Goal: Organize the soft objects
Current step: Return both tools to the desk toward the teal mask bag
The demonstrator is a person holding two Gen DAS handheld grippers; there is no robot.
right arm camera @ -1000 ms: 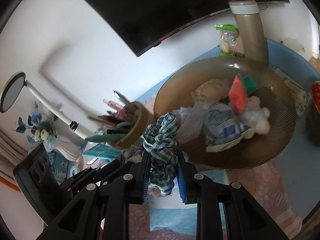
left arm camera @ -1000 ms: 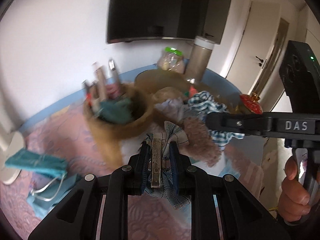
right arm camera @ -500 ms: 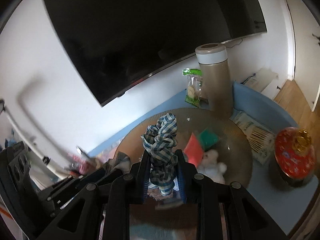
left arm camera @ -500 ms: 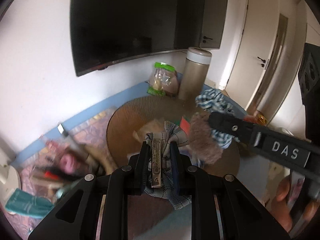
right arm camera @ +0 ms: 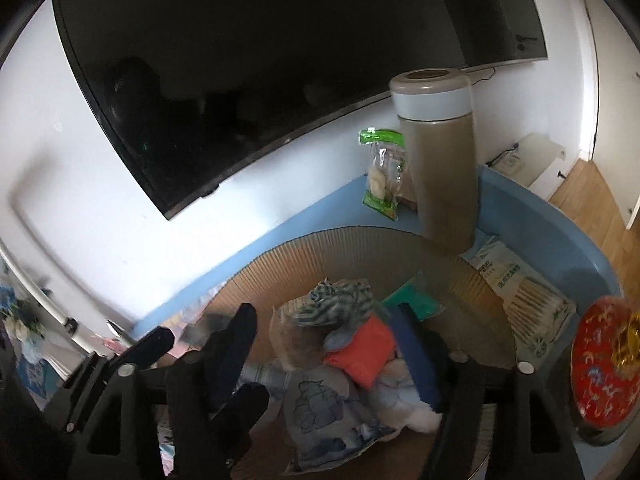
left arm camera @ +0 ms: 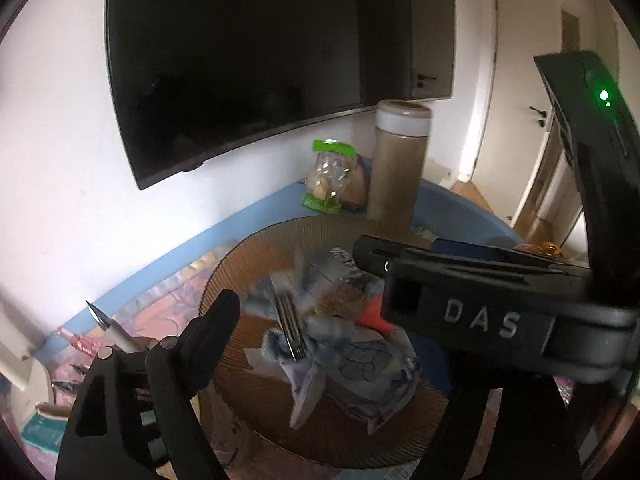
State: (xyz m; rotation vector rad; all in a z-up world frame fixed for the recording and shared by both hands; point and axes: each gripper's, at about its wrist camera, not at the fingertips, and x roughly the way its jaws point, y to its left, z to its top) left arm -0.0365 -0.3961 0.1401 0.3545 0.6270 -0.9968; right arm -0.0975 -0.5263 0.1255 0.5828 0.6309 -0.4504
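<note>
A brown ribbed glass bowl [left arm camera: 256,264] [right arm camera: 304,256] holds a pile of soft items. My left gripper [left arm camera: 304,320] is open above the bowl; the checked bow hair clip [left arm camera: 290,330] lies blurred on the pile below it. My right gripper [right arm camera: 332,336] is open over the bowl; the blue-green checked scrunchie [right arm camera: 340,300] rests on top of the pile, beside an orange-red pouch [right arm camera: 362,354] and a white printed cloth [right arm camera: 320,412]. The right gripper body [left arm camera: 480,308] crosses the left wrist view.
A tan thermos [right arm camera: 440,160] and a green snack bag [right arm camera: 384,172] stand behind the bowl on the blue tabletop [right arm camera: 540,220]. A red round tin [right arm camera: 604,364] and a cotton swab pack [right arm camera: 520,288] lie right. Pens [left arm camera: 108,328] sit left. A TV hangs above.
Both grippers moved over the bowl and opened. The hair clip dropped from the left gripper and the scrunchie from the right onto the pile.
</note>
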